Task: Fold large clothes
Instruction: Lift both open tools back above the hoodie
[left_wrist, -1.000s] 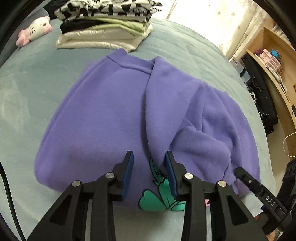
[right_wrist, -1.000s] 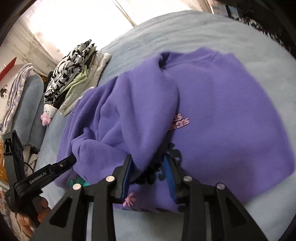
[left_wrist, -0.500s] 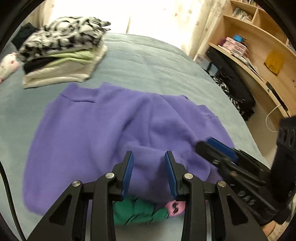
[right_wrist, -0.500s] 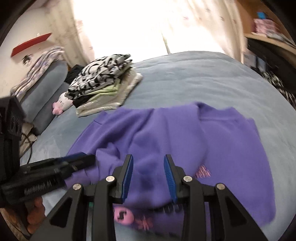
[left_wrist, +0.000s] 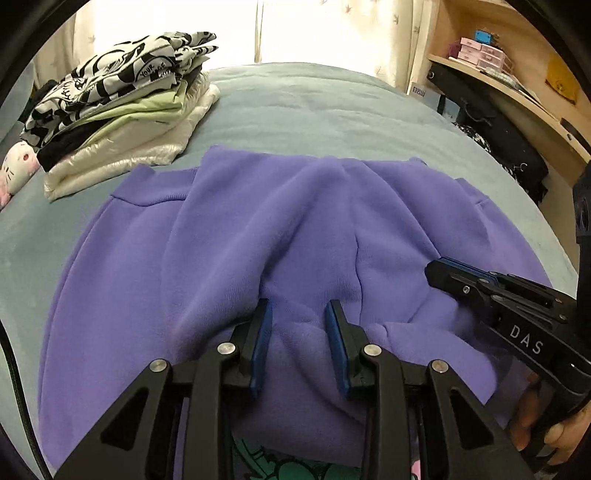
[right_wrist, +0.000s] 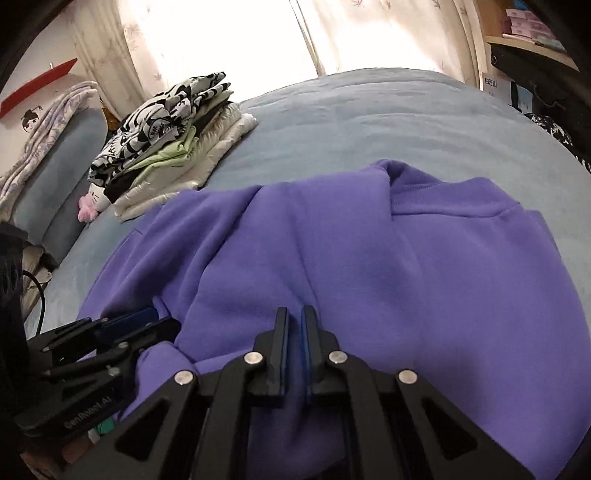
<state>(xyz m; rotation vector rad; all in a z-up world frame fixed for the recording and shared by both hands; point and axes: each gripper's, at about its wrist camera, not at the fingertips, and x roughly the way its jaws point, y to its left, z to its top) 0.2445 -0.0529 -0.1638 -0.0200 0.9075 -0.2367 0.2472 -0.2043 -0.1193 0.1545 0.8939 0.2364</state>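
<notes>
Purple sweatshirt (left_wrist: 229, 258) lies spread on the bed (left_wrist: 332, 110), folded clothes stack (left_wrist: 122, 110) at 10 o'clock. Left tongs (left_wrist: 297, 332) are closing around a fabric fold; right tongs (right_wrist: 293, 343) are clenched on its fabric.

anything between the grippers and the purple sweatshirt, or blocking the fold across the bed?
Nothing visible. Both grippers, left and right, are right at the purple sweatshirt. The folded clothes stack sits beyond its far left corner.
</notes>
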